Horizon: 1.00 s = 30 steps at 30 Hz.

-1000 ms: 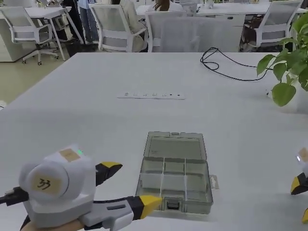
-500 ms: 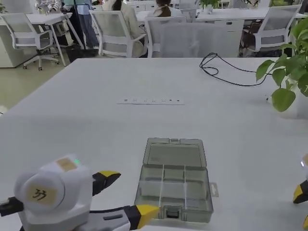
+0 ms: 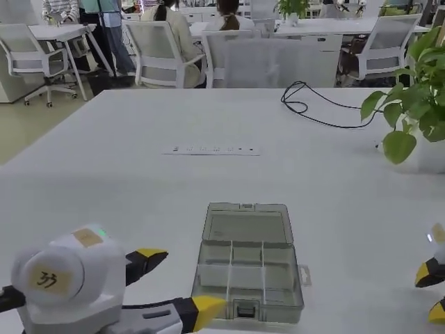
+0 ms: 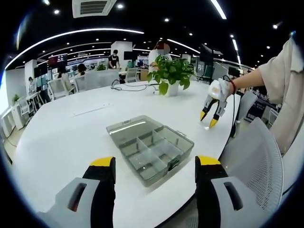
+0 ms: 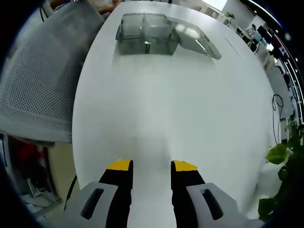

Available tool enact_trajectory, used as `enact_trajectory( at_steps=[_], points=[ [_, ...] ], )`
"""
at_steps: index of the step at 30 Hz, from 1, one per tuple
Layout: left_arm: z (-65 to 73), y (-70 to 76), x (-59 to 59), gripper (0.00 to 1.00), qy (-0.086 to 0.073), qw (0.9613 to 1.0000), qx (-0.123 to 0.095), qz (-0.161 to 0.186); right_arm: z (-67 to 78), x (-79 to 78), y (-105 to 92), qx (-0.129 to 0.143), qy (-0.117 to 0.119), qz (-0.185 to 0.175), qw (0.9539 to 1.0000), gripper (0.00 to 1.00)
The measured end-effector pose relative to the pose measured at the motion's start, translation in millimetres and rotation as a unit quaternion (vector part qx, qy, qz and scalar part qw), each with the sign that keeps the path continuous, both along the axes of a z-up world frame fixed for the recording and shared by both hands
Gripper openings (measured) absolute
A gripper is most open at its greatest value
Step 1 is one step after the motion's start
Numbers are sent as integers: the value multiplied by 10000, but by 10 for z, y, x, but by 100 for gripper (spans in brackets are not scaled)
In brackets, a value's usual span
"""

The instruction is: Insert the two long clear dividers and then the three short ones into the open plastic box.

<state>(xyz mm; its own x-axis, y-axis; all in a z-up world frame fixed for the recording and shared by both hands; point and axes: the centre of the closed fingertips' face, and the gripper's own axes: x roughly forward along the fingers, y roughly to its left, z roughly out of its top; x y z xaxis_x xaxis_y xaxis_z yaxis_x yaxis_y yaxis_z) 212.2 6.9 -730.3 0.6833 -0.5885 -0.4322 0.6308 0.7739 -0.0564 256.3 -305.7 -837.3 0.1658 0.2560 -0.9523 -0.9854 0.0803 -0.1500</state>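
Counted: one smoke-grey clear plastic box (image 3: 201,278), lid laid back flat, clear dividers crossing inside, number hard to tell; two yellow-tipped grippers. Sits at 6 o'clock on the white table (image 3: 139,188), close to the near edge. Wide bare room at 9, 12 and 3 o'clock; green potted plant (image 3: 410,104) and black cable (image 3: 313,104) well apart at 2. Left gripper (image 3: 182,282) at 7 o'clock, just beside the box, jaws spread wide, empty. Right gripper (image 3: 431,292) at 4 o'clock, well apart, jaws parted, grasping nothing.
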Motion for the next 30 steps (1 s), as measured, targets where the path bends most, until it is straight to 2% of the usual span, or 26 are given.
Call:
enact_trajectory(
  at_steps=[6,11,16,17,21,25,30],
  points=[
    [-8,-22,-9,67,46,10000,2,-29,246,90,259,281,-501,153,9982,32],
    [50,-78,-21,65,48,9996,-289,-25,440,148,503,568,-822,271,9946,32],
    [64,-107,-34,63,148,9988,-476,-39,628,183,764,879,-1063,344,9898,32],
    [63,-112,-36,62,162,9987,-491,-44,689,191,863,958,-1165,415,9877,32],
    [64,-155,-42,60,233,9978,-614,-55,801,205,1100,1196,-1325,606,9821,32],
    [71,-211,-24,54,293,9967,-752,-45,900,208,1318,1361,-1510,777,9760,32],
    [120,-290,-11,49,299,9954,-911,-76,1055,170,1634,1649,-1685,912,9675,32]
  ],
)
